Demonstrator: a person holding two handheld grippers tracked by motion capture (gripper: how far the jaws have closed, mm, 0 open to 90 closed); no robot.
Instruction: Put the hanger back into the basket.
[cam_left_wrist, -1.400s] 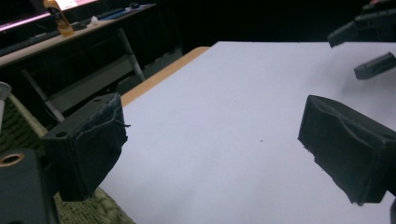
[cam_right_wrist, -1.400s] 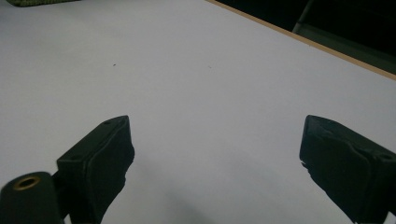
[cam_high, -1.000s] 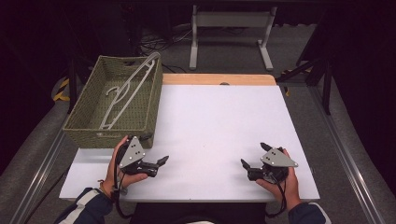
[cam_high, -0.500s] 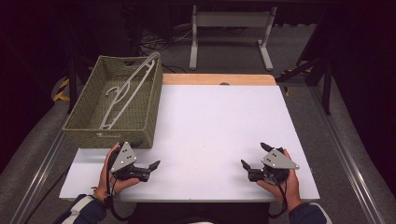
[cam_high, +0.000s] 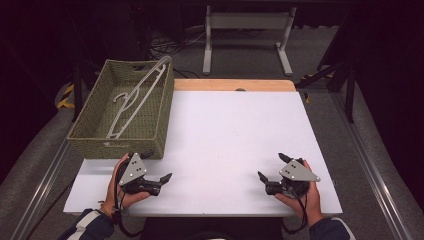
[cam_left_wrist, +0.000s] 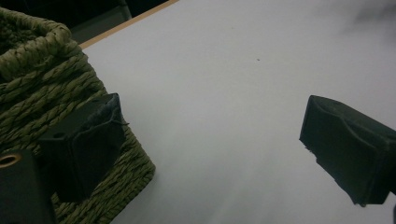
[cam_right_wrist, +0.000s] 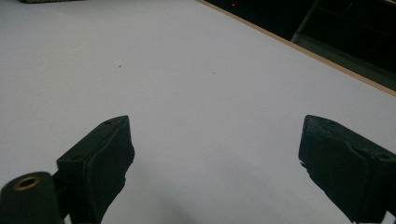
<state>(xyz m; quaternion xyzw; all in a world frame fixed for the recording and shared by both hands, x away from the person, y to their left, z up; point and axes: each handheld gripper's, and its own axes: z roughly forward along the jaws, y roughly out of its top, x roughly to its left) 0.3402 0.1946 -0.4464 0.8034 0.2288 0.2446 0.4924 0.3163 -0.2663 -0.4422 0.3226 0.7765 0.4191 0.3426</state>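
My left gripper has slid back toward me and a little left since a moment ago, and now sits just in front of the basket at the table's near left corner. Its jaws gape wide with nothing between them; one jaw overlaps the woven corner in the left gripper view. My right gripper has not shifted, near the right edge, jaws also wide and bare. A white hanger leans inside the basket.
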